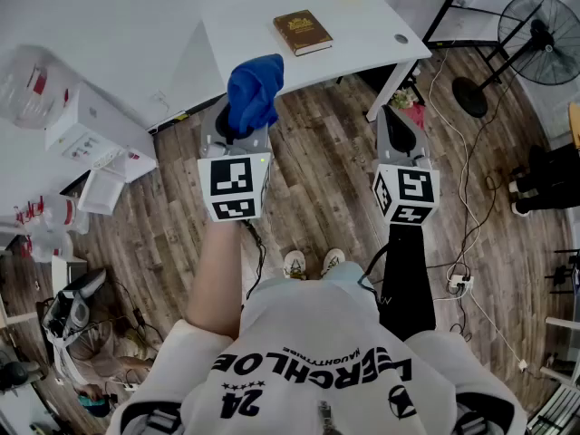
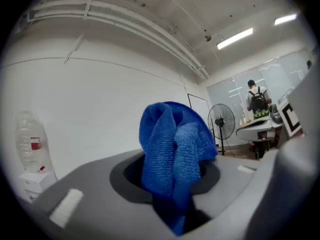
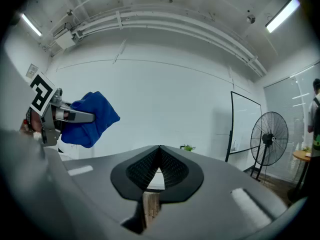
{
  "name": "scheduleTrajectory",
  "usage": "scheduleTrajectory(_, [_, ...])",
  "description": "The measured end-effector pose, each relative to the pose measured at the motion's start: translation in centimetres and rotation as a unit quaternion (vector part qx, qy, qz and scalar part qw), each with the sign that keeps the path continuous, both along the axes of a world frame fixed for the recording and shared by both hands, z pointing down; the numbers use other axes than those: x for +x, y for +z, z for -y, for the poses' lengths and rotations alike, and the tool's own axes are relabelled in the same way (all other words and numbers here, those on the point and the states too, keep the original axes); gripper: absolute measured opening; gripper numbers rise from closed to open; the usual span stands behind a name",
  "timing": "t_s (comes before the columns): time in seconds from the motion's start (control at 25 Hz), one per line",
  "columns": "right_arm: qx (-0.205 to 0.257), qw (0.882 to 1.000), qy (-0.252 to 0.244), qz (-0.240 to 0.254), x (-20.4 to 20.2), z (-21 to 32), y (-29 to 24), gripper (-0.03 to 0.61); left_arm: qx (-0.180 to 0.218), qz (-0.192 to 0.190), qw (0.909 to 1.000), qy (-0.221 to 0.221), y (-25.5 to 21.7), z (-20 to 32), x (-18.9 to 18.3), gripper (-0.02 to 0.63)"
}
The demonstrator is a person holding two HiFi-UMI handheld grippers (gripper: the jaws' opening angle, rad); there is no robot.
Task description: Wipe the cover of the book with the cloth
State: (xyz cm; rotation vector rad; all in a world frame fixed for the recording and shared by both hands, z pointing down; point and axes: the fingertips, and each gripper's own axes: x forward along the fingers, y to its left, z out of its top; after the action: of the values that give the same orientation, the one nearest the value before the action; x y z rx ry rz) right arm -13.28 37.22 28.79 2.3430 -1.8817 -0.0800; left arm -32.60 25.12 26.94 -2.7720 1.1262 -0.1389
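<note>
**One cloth in your left gripper, one book on the table**

You hold two grippers, and there is one cloth and one book. Your left gripper (image 1: 240, 127) is clamped on the blue cloth (image 1: 254, 89), which bunches up out of its jaws. Your right gripper (image 1: 399, 116) holds nothing: its jaws are pressed together at the tips. The brown book (image 1: 303, 32) lies closed and flat on the white table (image 1: 367, 34), in its left half, clear of every edge. From the head view it sits beyond both grippers and between them, nearer the left one, and the cloth does not touch it. One standing fan (image 1: 542, 48) is off to the right.
</note>
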Motion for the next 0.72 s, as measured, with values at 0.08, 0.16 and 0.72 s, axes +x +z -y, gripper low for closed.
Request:
scheduleTrajectory(0.08, [-0.001,1.0,0.002,0.0,-0.5,-0.3,0.0,0.003,0.002,-0.003,1.0,-0.001,-0.2,-0.2,-0.8,0.186])
scheduleTrajectory(0.16, [-0.001,1.0,0.004,0.002,-1.0,-0.6,-0.1,0.003,0.002,-0.005,1.0,0.001,-0.3,-0.4,-1.3,0.186])
scheduleTrajectory(0.72, [-0.002,1.0,0.021,-0.01,-2.5,-4.0,0.5,0.003,0.008,-0.018,0.9996,0.017,0.1,-3.0,-2.5,0.186])
